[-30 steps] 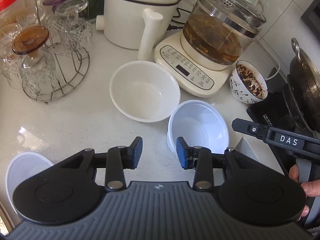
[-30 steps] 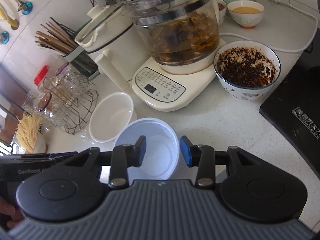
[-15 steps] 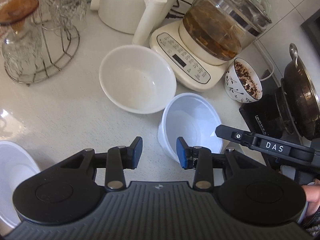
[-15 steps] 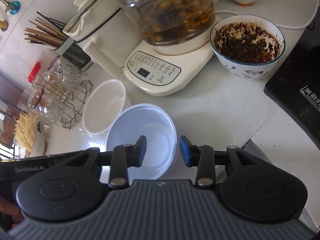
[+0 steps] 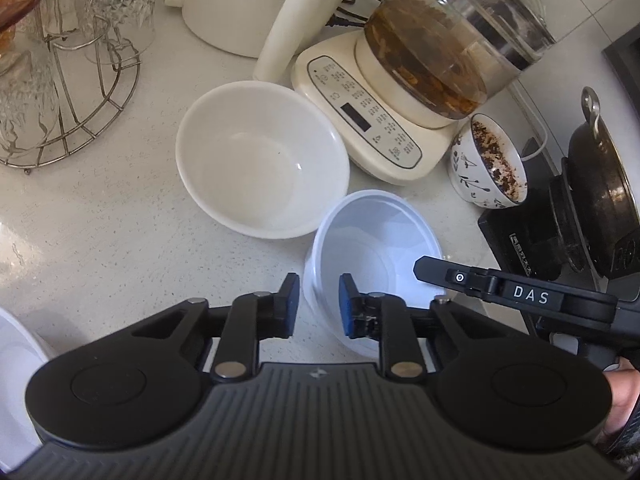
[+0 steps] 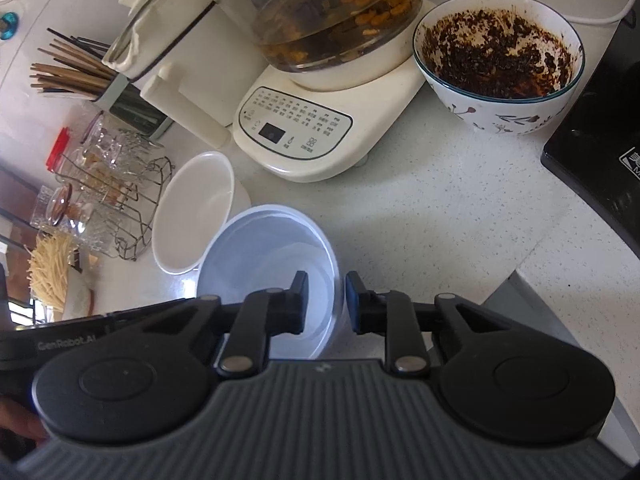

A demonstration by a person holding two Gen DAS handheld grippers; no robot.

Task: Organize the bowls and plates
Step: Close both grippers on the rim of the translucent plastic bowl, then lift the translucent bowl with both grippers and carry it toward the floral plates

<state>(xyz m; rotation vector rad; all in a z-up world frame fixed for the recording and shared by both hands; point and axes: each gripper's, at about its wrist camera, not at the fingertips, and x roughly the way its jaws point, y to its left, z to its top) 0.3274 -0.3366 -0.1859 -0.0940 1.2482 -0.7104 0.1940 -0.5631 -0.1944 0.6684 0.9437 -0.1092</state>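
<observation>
A translucent white plastic bowl (image 5: 380, 248) (image 6: 268, 248) stands on the counter near its front edge. Touching its far left side is a larger white ceramic bowl (image 5: 260, 160) (image 6: 192, 212). My left gripper (image 5: 319, 306) straddles the plastic bowl's left rim, one finger inside and one outside. Its jaws are closing, and a gap still shows beside the wall. My right gripper (image 6: 326, 302) straddles the right rim the same way; its jaws are closing too and the pads are not pressing. Another white dish (image 5: 12, 360) shows at the lower left.
Behind the bowls stand a glass kettle on a cream base (image 5: 380, 128), a white jug (image 5: 240, 8) and a patterned bowl with dark residue (image 6: 500, 60). A wire rack of glasses (image 5: 60, 80) is at the left. A black cooktop with a pot (image 5: 600, 200) is at the right.
Both grippers have come down and closer to the plastic bowl. Their jaws have narrowed, and each now has the bowl's rim between its fingers.
</observation>
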